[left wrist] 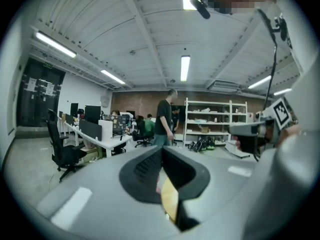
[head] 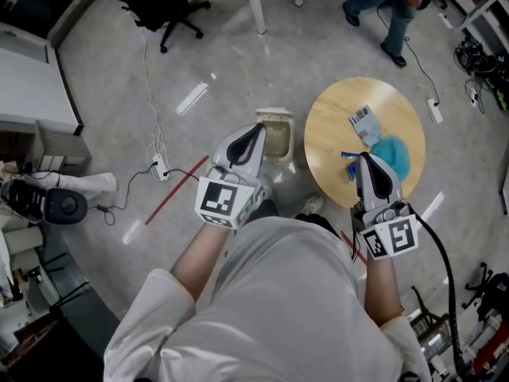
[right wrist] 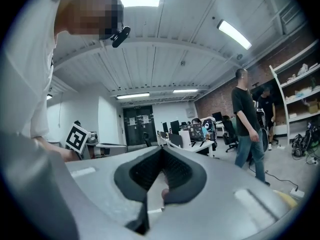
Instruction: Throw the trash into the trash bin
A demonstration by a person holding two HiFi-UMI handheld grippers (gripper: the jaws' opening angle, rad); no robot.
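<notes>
A beige trash bin [head: 276, 134] with its lid up stands on the floor beside a round wooden table [head: 334, 114]. On the table lie a printed packet [head: 364, 122], a crumpled teal piece [head: 394, 154] and a small blue wrapper [head: 348, 156]. My left gripper [head: 256, 130] is held high in front of the bin, its jaws together. My right gripper [head: 367, 160] hovers over the table's near edge, shut, with nothing seen between its pads. Both gripper views look level across the office: the left gripper [left wrist: 161, 150] and the right gripper [right wrist: 161, 152] each show their tips closed.
A black office chair [head: 169, 3] and a white table leg [head: 256, 6] stand further off. A power strip with cables [head: 160, 166] and a red floor line [head: 175, 191] lie to the left. A person [head: 388, 6] stands beyond the table. Desks and shelving [left wrist: 210, 124] fill the room.
</notes>
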